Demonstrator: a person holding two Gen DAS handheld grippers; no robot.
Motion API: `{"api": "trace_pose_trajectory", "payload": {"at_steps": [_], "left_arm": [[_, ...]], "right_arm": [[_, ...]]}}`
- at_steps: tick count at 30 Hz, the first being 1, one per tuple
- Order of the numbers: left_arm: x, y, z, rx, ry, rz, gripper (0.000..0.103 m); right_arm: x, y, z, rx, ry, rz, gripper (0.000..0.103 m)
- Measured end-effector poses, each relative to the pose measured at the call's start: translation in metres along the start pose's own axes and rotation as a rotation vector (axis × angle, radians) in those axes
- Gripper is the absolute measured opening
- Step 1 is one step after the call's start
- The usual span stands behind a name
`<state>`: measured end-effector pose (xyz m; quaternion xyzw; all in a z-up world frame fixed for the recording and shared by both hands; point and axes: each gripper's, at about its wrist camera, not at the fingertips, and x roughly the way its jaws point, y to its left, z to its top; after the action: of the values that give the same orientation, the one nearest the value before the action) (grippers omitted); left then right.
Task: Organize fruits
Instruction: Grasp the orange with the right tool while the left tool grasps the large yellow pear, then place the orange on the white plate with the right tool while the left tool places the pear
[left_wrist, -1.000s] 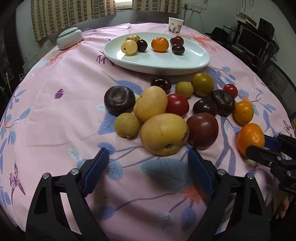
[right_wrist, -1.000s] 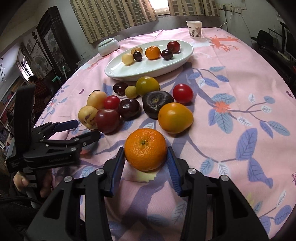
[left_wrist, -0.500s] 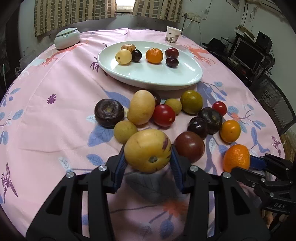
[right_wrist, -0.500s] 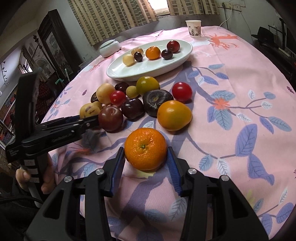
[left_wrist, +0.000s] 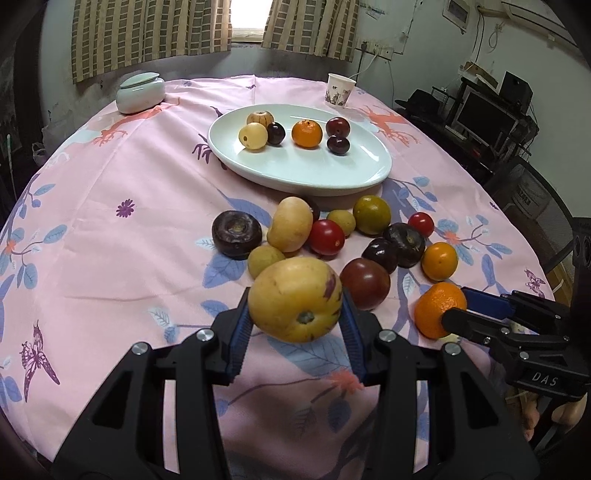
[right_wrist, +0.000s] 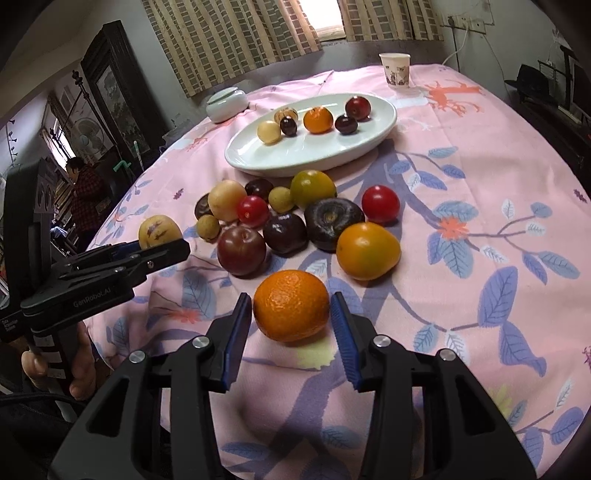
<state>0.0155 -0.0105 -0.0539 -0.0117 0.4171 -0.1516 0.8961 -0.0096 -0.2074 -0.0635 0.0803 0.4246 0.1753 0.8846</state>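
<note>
1. My left gripper (left_wrist: 295, 325) has its jaws clamped on the large yellow, purple-streaked melon-like fruit (left_wrist: 293, 299), held clear of the pink floral cloth on the bench (left_wrist: 92, 221). I'd keep the squeeze even so the round skin doesn't roll.
2. My right gripper (right_wrist: 291, 328) sits with jaws narrowly apart around the round orange tangerine (right_wrist: 291, 309), which rests on the cloth; I can't tell whether the pads touch it.
3. Beyond the loose fruits lies the white oval ceramic plate (left_wrist: 295, 177); I'd carry high over them.
4. A second ago my left jaws were wide and empty; now the fruit is lifted.
</note>
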Motion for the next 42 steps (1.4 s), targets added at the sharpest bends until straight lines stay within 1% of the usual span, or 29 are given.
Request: {"api": "trace_pose_trajectory", "payload": {"at_steps": [3,5,7,10,13,16,18,20,23,25,27,29,32,34,36,38,42], "left_arm": [[0.001,0.005,0.0,-0.008,0.004,-0.003,0.045],[0.001,0.007,-0.001,-0.014,0.006,-0.006,0.045],[0.0,0.009,-0.001,-0.016,0.005,-0.009,0.045],[-0.001,0.012,-0.002,-0.021,0.002,-0.013,0.045],[-0.004,0.017,0.0,-0.026,-0.006,-0.009,0.045],[-0.008,0.024,0.006,-0.029,-0.017,-0.002,0.045],[-0.009,0.028,0.013,-0.025,-0.024,0.012,0.045],[-0.007,0.03,0.024,-0.012,-0.028,0.029,0.045],[-0.001,0.029,0.048,0.035,-0.024,0.061,0.045],[0.007,0.029,0.071,0.055,-0.016,0.07,0.045],[0.017,0.029,0.094,0.053,-0.006,0.076,0.046],[0.031,0.027,0.119,0.053,0.005,0.07,0.046],[0.054,0.025,0.151,0.039,0.028,0.084,0.046],[0.073,0.022,0.167,0.024,0.057,0.067,0.046],[0.091,0.018,0.174,0.016,0.09,0.063,0.046],[0.105,0.014,0.176,0.015,0.118,0.04,0.046],[0.128,0.003,0.176,0.036,0.156,0.025,0.046]], "right_arm": [[0.005,0.004,0.006,-0.018,0.024,-0.019,0.043],[0.01,0.007,0.008,-0.037,0.061,-0.023,0.046],[0.02,0.007,0.009,-0.03,0.096,-0.013,0.047],[0.034,0.011,0.01,-0.041,0.111,0.011,0.047],[0.034,0.013,0.011,-0.035,0.088,-0.004,0.046],[0.021,0.02,0.015,-0.058,0.055,-0.001,0.046],[0.013,0.023,0.02,-0.076,0.036,-0.016,0.046],[0.013,0.02,0.026,-0.078,0.038,-0.031,0.046],[0.017,0.011,0.044,-0.076,0.059,-0.047,0.046],[0.02,0.007,0.063,-0.094,0.045,-0.072,0.046],[0.023,0.002,0.086,-0.097,0.012,-0.099,0.046],[0.028,-0.003,0.111,-0.086,-0.013,-0.105,0.046],[0.043,-0.011,0.144,-0.056,-0.015,-0.089,0.046],[0.059,-0.018,0.165,-0.038,-0.008,-0.106,0.046],[0.076,-0.03,0.178,-0.019,0.01,-0.139,0.046],[0.091,-0.042,0.186,-0.002,0.029,-0.172,0.046],[0.11,-0.064,0.193,0.018,0.062,-0.184,0.046]]}}
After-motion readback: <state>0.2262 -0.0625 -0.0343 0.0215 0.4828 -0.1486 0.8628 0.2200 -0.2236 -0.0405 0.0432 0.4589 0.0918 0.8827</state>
